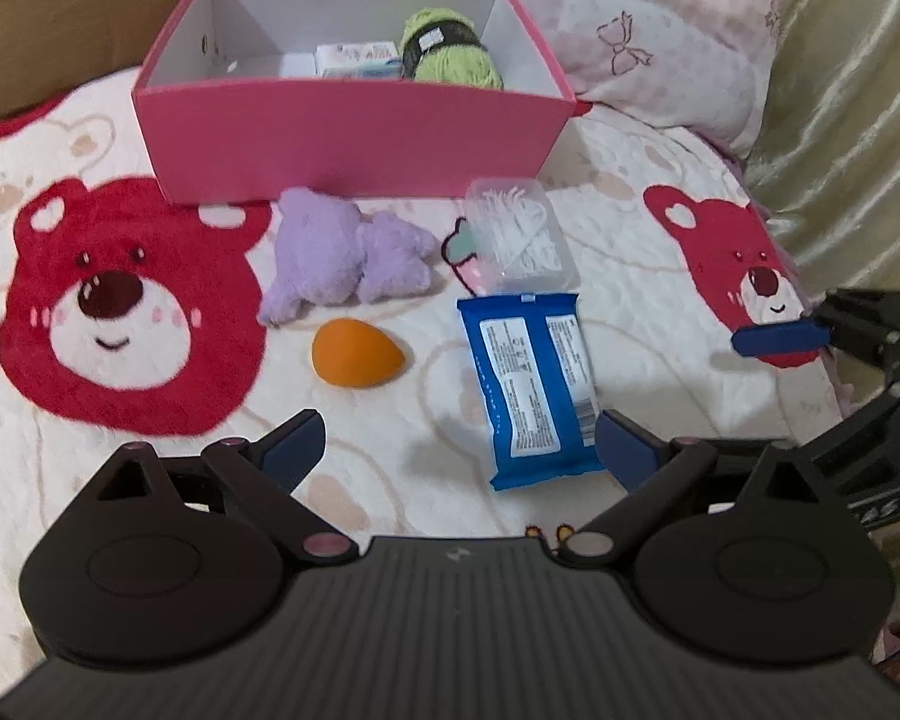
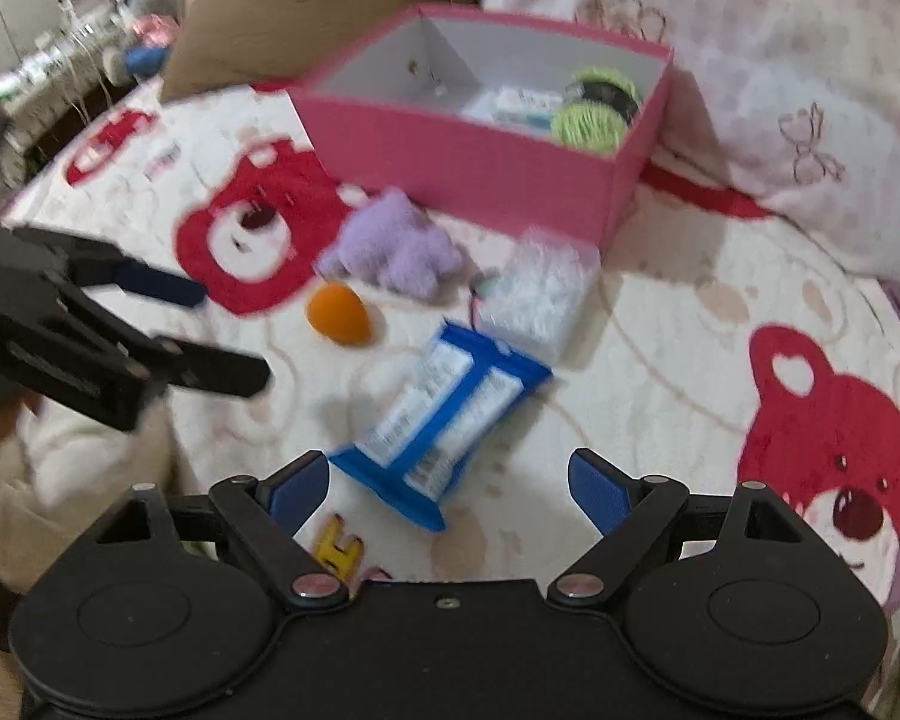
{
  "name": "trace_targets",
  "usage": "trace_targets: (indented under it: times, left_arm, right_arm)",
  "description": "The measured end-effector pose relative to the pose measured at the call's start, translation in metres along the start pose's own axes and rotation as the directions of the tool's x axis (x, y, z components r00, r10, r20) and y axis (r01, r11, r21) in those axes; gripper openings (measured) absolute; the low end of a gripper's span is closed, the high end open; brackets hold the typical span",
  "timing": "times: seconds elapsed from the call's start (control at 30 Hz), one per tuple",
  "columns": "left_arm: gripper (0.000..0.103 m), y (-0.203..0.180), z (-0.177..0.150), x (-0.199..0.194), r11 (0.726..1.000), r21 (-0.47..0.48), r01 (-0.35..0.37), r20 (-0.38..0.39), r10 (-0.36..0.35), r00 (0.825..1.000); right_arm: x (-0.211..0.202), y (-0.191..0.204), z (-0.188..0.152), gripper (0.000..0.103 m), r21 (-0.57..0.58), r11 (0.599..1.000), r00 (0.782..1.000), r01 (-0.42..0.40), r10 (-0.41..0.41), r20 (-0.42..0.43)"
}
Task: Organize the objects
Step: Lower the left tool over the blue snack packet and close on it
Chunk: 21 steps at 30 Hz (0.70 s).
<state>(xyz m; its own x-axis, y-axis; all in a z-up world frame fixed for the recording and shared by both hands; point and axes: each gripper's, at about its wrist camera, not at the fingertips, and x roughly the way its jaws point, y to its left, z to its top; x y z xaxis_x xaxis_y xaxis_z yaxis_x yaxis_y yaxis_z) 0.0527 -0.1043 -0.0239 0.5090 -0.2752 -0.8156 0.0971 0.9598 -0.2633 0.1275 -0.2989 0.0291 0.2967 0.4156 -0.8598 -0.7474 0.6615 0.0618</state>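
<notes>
Right in front of the right gripper (image 2: 449, 483) lies the blue wipes pack (image 2: 444, 414), flat on the bear blanket (image 2: 660, 360). Its near end sits just between the two open fingers, which are spread wide and hold nothing. The pack's long side runs away from the gripper and leans a bit to the right, toward the pink box (image 2: 474, 156). The left gripper (image 1: 459, 450) is wide open and empty too. From its side, the wipes pack (image 1: 528, 384) lies near its right finger, not in the middle, so the right gripper looks like the better one to pick it up. It would likely need to turn a little so its fingers close across the pack's short side.

Next to the far end of the pack is a clear plastic case (image 1: 519, 234). An orange egg sponge (image 1: 354, 354) and a purple plush toy (image 1: 342, 252) lie to the left, in front of the box. Inside the box are a green yarn ball (image 1: 450, 48) and a small white packet (image 1: 357, 57).
</notes>
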Motion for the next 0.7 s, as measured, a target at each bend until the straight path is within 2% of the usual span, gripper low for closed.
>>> trace_targets:
  times: [0.07,0.2,0.33,0.47,0.57,0.7]
  left_arm:
    - [0.098,0.001,-0.003,0.005,1.0,-0.022,-0.001,-0.004,0.001,1.0]
    - [0.098,0.009,-0.007,0.014,0.994,-0.11,0.0,0.01,0.001,1.0]
    - [0.097,0.007,-0.013,0.023,0.995,-0.101,0.007,0.025,-0.004,1.0]
    - [0.097,0.0,-0.017,0.03,0.994,-0.071,-0.077,0.043,0.081,0.996]
    - [0.097,0.001,-0.018,0.036,0.995,-0.07,-0.071,0.046,0.074,0.996]
    - [0.097,0.004,-0.018,0.044,0.995,-0.09,-0.051,0.042,0.055,0.998]
  right_arm:
    - [0.01,0.001,-0.006,0.09,0.006,1.0,1.0,0.007,-0.007,-0.01]
    - [0.023,0.005,-0.015,0.09,0.047,0.998,0.999,-0.031,0.031,-0.006]
    - [0.035,0.019,-0.021,0.09,0.027,1.0,1.0,-0.008,0.007,0.012]
    - [0.047,0.028,-0.021,0.09,0.022,0.999,0.999,-0.025,0.025,0.028]
    - [0.055,0.034,-0.022,0.089,0.044,0.999,0.998,-0.025,0.022,0.059]
    - [0.066,0.042,-0.025,0.089,0.079,0.996,0.992,0.039,-0.048,0.118]
